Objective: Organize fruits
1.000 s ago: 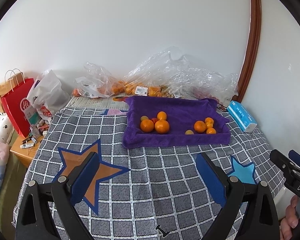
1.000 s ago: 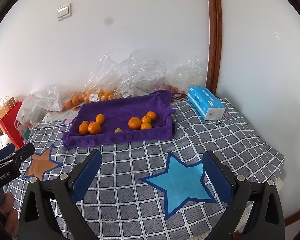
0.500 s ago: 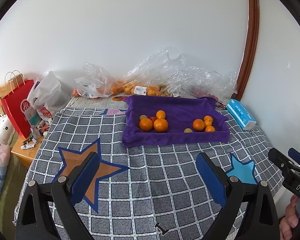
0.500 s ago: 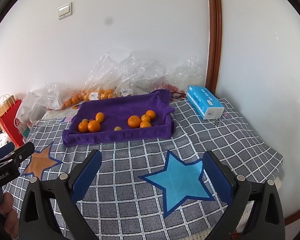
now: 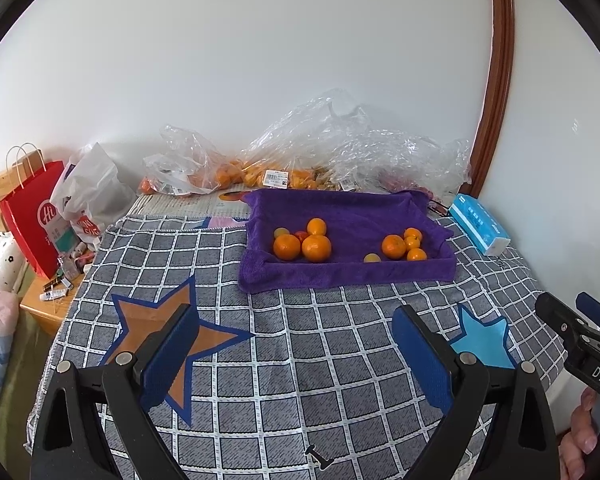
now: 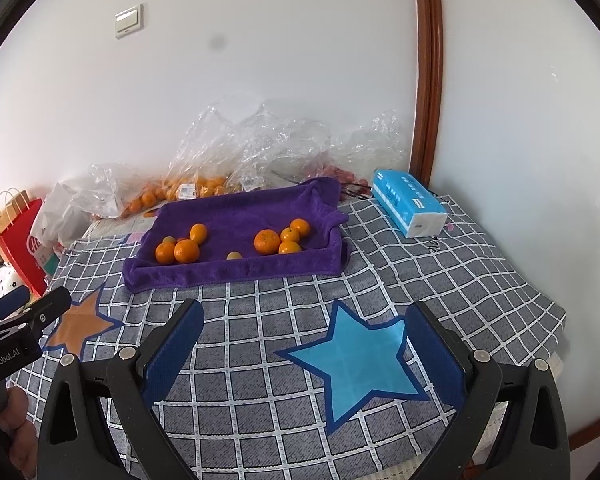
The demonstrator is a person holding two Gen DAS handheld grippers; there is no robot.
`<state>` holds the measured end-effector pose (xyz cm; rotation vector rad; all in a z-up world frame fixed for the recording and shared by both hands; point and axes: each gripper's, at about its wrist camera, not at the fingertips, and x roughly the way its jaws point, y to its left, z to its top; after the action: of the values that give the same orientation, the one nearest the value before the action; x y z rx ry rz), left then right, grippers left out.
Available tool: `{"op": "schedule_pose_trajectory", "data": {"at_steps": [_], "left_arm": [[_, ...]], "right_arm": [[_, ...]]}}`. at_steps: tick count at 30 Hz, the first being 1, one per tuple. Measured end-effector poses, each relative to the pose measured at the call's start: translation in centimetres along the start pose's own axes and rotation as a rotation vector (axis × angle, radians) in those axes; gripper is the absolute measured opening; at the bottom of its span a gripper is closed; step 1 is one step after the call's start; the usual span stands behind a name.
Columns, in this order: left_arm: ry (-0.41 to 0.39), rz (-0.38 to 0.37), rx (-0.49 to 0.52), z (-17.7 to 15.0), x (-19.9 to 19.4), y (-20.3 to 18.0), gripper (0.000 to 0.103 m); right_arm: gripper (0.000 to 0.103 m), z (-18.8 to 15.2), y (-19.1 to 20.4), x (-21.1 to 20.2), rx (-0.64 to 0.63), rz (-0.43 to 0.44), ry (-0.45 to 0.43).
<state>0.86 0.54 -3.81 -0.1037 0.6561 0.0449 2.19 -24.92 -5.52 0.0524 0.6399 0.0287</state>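
A purple cloth-lined tray [image 5: 352, 208] [image 6: 244, 208] sits far across the checked table. It holds two clusters of oranges: a left cluster [image 5: 303, 244] [image 6: 180, 246] and a right cluster [image 5: 402, 244] [image 6: 280, 240], with a small yellow-green fruit [image 5: 371, 258] [image 6: 233, 255] between them. My left gripper [image 5: 296, 328] is open over the checked cloth, well short of the tray, nothing between its blue pads. In the same way my right gripper [image 6: 304, 320] stands open above the blue star [image 6: 360, 360], holding nothing.
Clear plastic bags with more oranges [image 5: 260, 172] [image 6: 196, 188] lie against the wall behind the tray. A blue tissue pack [image 5: 478, 228] [image 6: 408, 208] lies right of the tray. A red paper bag [image 5: 32, 216] and a white bag [image 5: 88, 196] stand at the left, beside a wooden nightstand [image 5: 48, 304].
Both grippers have drawn back slightly from the tray and risen; the tray looks a little smaller and farther. Nothing was picked up, and both stay open.
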Motion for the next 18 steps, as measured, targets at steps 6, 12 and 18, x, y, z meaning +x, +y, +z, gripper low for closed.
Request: {"op": "schedule_pose_trajectory", "data": {"at_steps": [6, 12, 18], "left_arm": [[0.005, -0.002, 0.008, -0.15, 0.07, -0.3, 0.097], [0.003, -0.007, 0.009, -0.07, 0.07, -0.47, 0.098], [0.011, -0.005, 0.015, -0.1, 0.22, -0.55, 0.098]], "right_arm": [[0.1, -0.05, -0.21, -0.03, 0.0, -0.001, 0.0], [0.1, 0.09, -0.31, -0.09, 0.001, 0.0, -0.004], [0.1, 0.04, -0.41, -0.14, 0.008, 0.004, -0.003]]}}
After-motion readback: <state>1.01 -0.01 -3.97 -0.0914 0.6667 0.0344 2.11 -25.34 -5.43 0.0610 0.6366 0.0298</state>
